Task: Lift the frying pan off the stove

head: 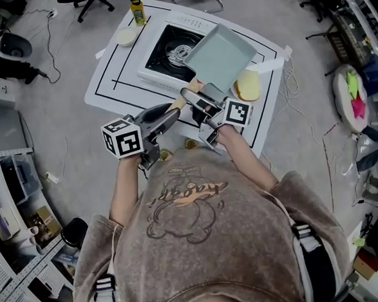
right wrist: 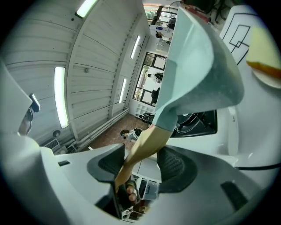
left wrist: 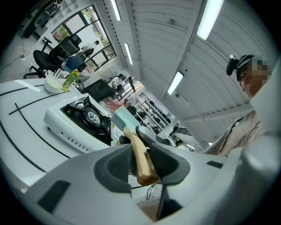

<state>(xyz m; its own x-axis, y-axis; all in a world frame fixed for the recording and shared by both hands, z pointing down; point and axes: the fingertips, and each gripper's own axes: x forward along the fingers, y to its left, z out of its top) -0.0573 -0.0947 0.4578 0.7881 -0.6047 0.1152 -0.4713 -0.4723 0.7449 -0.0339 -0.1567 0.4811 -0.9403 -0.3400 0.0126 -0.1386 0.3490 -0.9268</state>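
There were 2 grippers, left gripper (head: pixel 172 116) and right gripper (head: pixel 195 100); beyond them sat 1 pan (head: pixel 221 56), 1 stove (head: pixel 152 69), 1 bottle (head: pixel 138 8), 1 bowl (head: pixel 127 36) and 1 plate (right wrist: pixel 268 81).

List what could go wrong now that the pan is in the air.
1. The left gripper and the right gripper both clamp only the thin wooden handle, so the pan could sag or twist between the pads.
2. The pan hangs over one end of the stove, near the plate. A slip would likely drop it onto one of them.
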